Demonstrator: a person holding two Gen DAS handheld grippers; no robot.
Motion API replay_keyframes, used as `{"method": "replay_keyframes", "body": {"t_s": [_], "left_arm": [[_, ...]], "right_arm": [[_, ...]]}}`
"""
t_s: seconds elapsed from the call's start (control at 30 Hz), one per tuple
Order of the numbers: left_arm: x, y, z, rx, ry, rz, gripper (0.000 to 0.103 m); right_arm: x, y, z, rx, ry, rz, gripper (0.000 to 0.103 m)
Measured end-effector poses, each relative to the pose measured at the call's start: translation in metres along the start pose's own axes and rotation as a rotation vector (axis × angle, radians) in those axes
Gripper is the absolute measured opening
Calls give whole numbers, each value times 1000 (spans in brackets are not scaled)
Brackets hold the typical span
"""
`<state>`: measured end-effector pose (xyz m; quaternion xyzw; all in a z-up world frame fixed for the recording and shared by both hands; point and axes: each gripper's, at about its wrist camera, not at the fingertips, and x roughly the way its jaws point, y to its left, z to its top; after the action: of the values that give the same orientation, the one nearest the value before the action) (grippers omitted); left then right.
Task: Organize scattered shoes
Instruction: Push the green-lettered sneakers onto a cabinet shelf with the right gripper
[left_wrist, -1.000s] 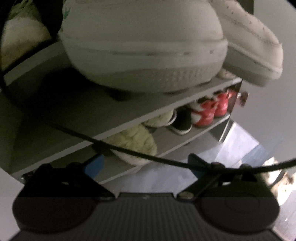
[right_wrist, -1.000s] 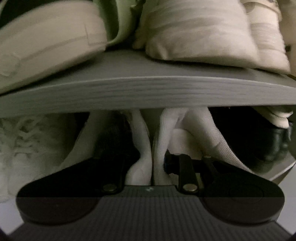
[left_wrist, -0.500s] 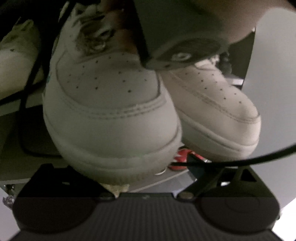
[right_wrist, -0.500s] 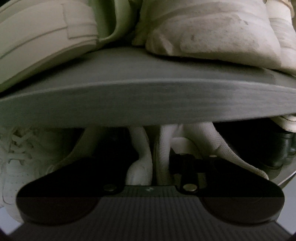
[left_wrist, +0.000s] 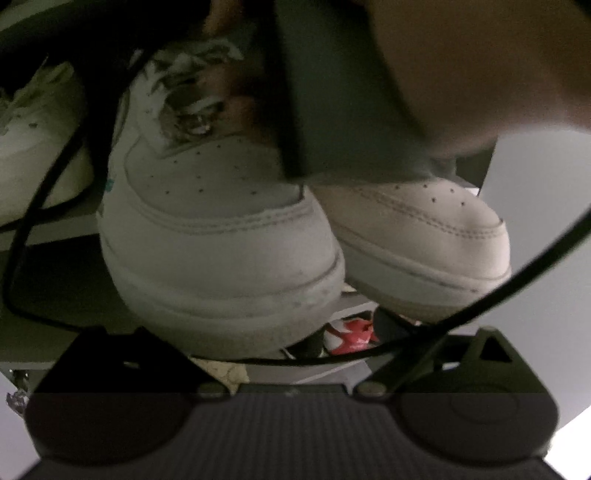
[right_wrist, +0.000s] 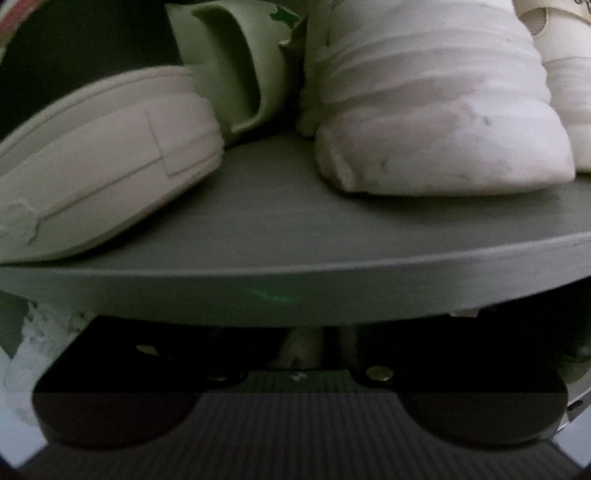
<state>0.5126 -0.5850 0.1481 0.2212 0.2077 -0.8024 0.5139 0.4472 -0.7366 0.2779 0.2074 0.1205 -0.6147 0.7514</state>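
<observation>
Sneakers fill the left wrist view: a white perforated sneaker (left_wrist: 221, 236) sits toe-out at the front edge of a grey shelf (left_wrist: 55, 254), its toe overhanging the edge, and a second white sneaker (left_wrist: 424, 236) lies just beside it on the right, the two touching at the toes. A grey gripper body and part of a hand (left_wrist: 461, 74) hang blurred over the pair's laces. Another white shoe (left_wrist: 33, 140) stands farther back toward the shelf's left end. Below the edge, a red-and-white shoe (left_wrist: 351, 338) shows on a lower shelf. A black cable (left_wrist: 517, 284) crosses in front. The left gripper (left_wrist: 291, 373) is low in the frame, its fingers hidden under the sneaker toe, so I cannot tell whether they are apart or together.

In the right wrist view, the right gripper (right_wrist: 299, 354) is tucked under the front edge of a grey shelf board (right_wrist: 295, 236) and is clamped on pale shoe material (right_wrist: 299, 350). On that board rest a cream shoe (right_wrist: 103, 162) at the left, a green slide sandal (right_wrist: 236, 70) behind it, and a white chunky sneaker (right_wrist: 436, 122) at the right
</observation>
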Motion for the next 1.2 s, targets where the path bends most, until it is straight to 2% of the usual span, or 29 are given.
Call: {"method": "replay_keyframes", "body": {"t_s": [0.17, 0.3, 0.43, 0.53, 0.6, 0.63, 0.77, 0.87, 0.97, 1.03, 1.13, 1.2], "left_arm": [[1, -1, -5, 9, -1, 16, 96], [2, -3, -8, 28, -4, 30, 96], [5, -2, -11, 35, -2, 28, 96], [8, -2, -15, 38, 3, 29, 96], [9, -3, -17, 39, 5, 30, 96], [10, -3, -18, 35, 8, 29, 96], [10, -3, -21, 34, 15, 27, 93], [-6, 4, -18, 39, 16, 15, 91], [-37, 24, 1, 62, 17, 16, 90], [-42, 28, 3, 59, 18, 13, 89], [-44, 33, 2, 49, 20, 8, 89], [-46, 36, 1, 42, 21, 4, 89]], "right_arm": [[-34, -8, -12, -68, -67, 91, 91], [-65, -12, -21, -147, -181, 124, 91], [-93, -18, -39, -221, -263, 97, 91], [-111, -31, -45, -165, -260, 43, 91], [-128, -53, -41, -42, -269, 1, 91], [-130, -47, -39, -27, -269, -3, 91], [-154, -79, -65, 266, -208, -66, 91], [-151, -102, -92, 516, -127, -62, 91], [-154, -112, -115, 662, -80, -66, 91], [-162, -121, -137, 774, -63, -69, 91], [-157, -127, -163, 940, -8, -38, 91], [-151, -131, -182, 1080, -7, 12, 93]]}}
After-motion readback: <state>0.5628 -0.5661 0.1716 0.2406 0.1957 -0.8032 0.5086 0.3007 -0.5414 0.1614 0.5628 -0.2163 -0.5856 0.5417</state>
